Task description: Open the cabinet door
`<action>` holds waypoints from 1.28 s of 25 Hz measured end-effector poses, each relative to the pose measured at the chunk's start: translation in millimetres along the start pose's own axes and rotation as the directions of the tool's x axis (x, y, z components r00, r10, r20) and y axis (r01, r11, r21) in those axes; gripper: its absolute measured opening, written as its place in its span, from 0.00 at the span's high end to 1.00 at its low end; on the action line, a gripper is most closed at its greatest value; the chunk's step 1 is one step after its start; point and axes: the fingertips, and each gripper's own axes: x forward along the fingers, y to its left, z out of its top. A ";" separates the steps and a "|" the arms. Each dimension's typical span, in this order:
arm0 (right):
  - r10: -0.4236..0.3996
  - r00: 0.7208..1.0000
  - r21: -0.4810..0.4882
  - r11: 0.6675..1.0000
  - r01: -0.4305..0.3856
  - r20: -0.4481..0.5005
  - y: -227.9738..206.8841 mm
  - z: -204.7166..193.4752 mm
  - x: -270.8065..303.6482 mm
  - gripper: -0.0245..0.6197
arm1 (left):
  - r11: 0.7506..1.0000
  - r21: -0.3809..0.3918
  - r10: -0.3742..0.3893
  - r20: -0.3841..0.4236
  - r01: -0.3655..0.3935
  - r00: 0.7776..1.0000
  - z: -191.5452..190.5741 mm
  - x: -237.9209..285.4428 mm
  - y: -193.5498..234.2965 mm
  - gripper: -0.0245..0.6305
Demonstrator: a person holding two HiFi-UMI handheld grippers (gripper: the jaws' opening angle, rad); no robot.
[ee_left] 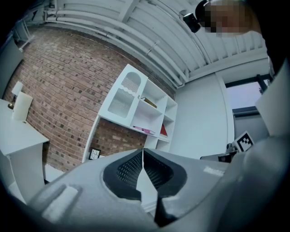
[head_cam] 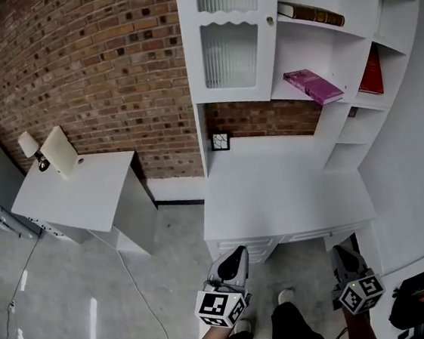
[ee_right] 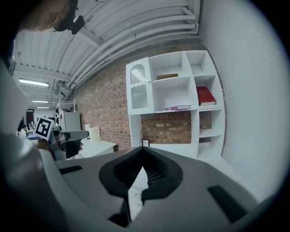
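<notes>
A white cabinet door (head_cam: 229, 37) with ribbed glass panes and a small knob (head_cam: 270, 21) stands closed at the upper left of a white shelf unit (head_cam: 359, 129); it also shows in the left gripper view (ee_left: 123, 94) and the right gripper view (ee_right: 138, 88). My left gripper (head_cam: 240, 251) hangs shut and empty near the front edge of the white desk (head_cam: 276, 196). To its right my right gripper (head_cam: 343, 249) is likewise shut with nothing in it. Both are well short of the door and below it.
Books lie on the shelves: a brown one (head_cam: 312, 14), a pink one (head_cam: 313, 86), a red one (head_cam: 370, 72). A small framed picture (head_cam: 220, 141) stands on the desk. A second white desk (head_cam: 78, 191) with a lamp (head_cam: 30, 147) sits at left; cables run over the floor (head_cam: 143, 302).
</notes>
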 end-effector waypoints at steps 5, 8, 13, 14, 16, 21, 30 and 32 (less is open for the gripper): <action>0.025 0.999 -0.002 1.000 -0.025 0.030 -25.2 11.8 21.0 0.96 | 1.000 -0.007 0.005 -0.036 -0.005 0.999 -24.2 26.7 2.4 0.93; 0.051 0.997 -0.004 0.999 -0.050 0.053 -45.5 20.2 33.9 0.96 | 1.000 -0.001 0.026 -0.045 -0.026 0.999 -27.0 52.0 -2.4 0.93; 0.059 0.993 0.003 0.998 -0.060 0.099 -95.0 42.0 66.1 0.96 | 0.998 0.021 0.053 -0.023 -0.052 0.998 -12.8 98.2 -11.9 0.93; 0.062 0.993 0.004 0.998 -0.063 0.102 -101.8 45.6 74.8 0.96 | 0.998 0.031 0.057 -0.020 -0.057 0.998 -8.8 108.0 -10.4 0.93; 0.062 0.993 -0.012 0.998 -0.061 0.099 -115.9 52.8 91.7 0.96 | 0.997 0.044 0.063 -0.016 -0.062 0.998 -2.4 129.8 -8.2 0.93; 0.039 0.995 -0.028 0.999 -0.037 0.087 -160.7 68.9 131.2 0.96 | 0.993 0.059 0.098 0.001 -0.098 0.995 7.1 182.9 -6.1 0.93; 0.121 0.987 -0.004 0.993 -0.122 0.110 -206.4 97.1 191.7 0.96 | 0.983 0.102 0.152 0.017 -0.153 0.988 28.7 260.3 -4.1 0.93; 0.137 0.984 -0.009 0.991 -0.137 0.113 -212.8 103.8 204.3 0.96 | 0.981 0.105 0.162 0.013 -0.163 0.987 32.4 274.5 -5.2 0.93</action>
